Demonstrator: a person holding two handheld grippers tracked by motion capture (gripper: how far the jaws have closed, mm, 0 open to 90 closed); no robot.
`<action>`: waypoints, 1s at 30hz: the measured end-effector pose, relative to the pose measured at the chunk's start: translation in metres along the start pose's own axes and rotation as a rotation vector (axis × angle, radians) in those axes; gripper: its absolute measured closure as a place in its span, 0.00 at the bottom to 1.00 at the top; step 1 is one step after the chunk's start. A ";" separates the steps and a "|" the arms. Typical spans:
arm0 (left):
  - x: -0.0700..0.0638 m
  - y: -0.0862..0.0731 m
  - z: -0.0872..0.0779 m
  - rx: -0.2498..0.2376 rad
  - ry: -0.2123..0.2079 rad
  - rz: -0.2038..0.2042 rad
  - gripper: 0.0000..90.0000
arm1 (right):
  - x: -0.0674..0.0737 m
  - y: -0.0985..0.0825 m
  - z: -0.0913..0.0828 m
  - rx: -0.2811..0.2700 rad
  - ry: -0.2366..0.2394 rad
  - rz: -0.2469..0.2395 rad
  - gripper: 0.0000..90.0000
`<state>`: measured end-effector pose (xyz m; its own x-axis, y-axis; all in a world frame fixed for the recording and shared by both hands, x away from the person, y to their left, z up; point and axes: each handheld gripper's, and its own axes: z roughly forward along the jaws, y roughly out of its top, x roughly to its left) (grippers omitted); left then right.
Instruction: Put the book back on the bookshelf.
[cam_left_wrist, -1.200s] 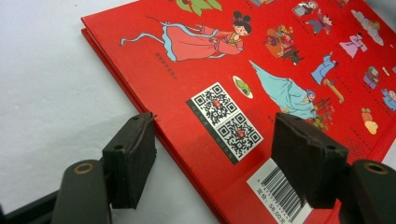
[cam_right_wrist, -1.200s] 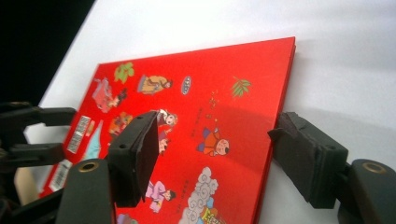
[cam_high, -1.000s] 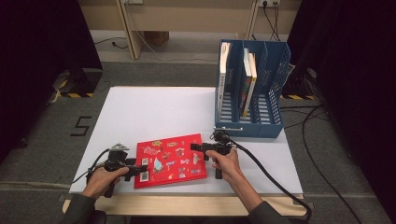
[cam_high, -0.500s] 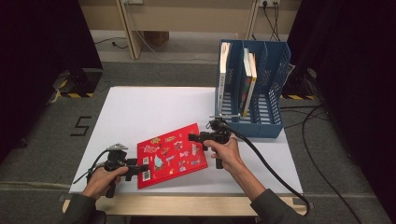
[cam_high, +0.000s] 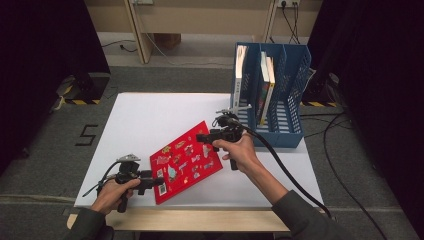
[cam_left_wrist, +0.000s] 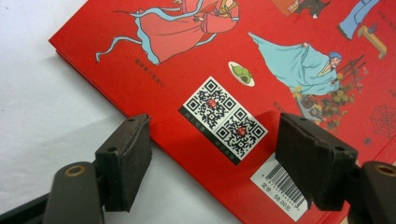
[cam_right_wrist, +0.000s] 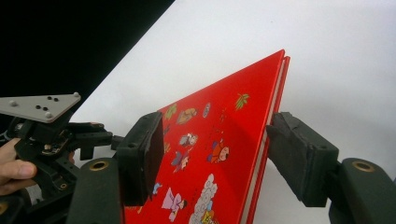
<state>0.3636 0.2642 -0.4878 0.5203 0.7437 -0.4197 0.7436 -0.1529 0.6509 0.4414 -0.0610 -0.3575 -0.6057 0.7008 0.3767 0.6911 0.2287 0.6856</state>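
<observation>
Red book (cam_high: 185, 161) lay tilted on the white counter (cam_high: 145, 120), its far edge at about two o'clock lifted by the right gripper (cam_high: 205, 137), its near corner at about seven o'clock low by the left gripper (cam_high: 150, 181). In the right gripper view the jaws had just been closing and straddled the book's (cam_right_wrist: 210, 149) edge: the cover ran between the two pads, one pad against the page edge, the other lying over the picture side, so they appeared to pinch it, though how firmly I could not tell. In the left gripper view the jaws stood spread, having just been opening, over the cover near the code sticker (cam_left_wrist: 223, 120) and the barcode label (cam_left_wrist: 280, 184), pressing on nothing.

With the left jaws open, the book hung from one grip at one edge. If that pinch was shallow, the hardback's weight could have swung it down and pulled it out, slapping it onto the counter. The covers seemed slightly parted at the edge, so the jaws might have caught one board alone and let the pages sag open. The blue file rack (cam_high: 280, 95) at one o'clock already held upright books (cam_high: 265, 87); a swinging corner could have knocked it.
</observation>
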 end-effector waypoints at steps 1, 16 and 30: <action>0.000 0.000 0.000 -0.002 -0.003 -0.002 0.29 | 0.002 0.002 0.000 0.000 -0.002 -0.007 0.41; 0.000 0.000 0.000 -0.017 -0.056 -0.013 0.29 | 0.028 0.022 -0.007 0.010 0.010 -0.063 0.41; 0.005 -0.003 -0.009 -0.052 -0.134 -0.026 0.31 | 0.067 0.043 -0.009 -0.016 0.106 -0.119 0.44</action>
<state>0.3607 0.2743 -0.4862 0.5552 0.6527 -0.5155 0.7367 -0.0981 0.6691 0.4266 -0.0101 -0.2975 -0.7218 0.5942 0.3550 0.6059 0.2945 0.7391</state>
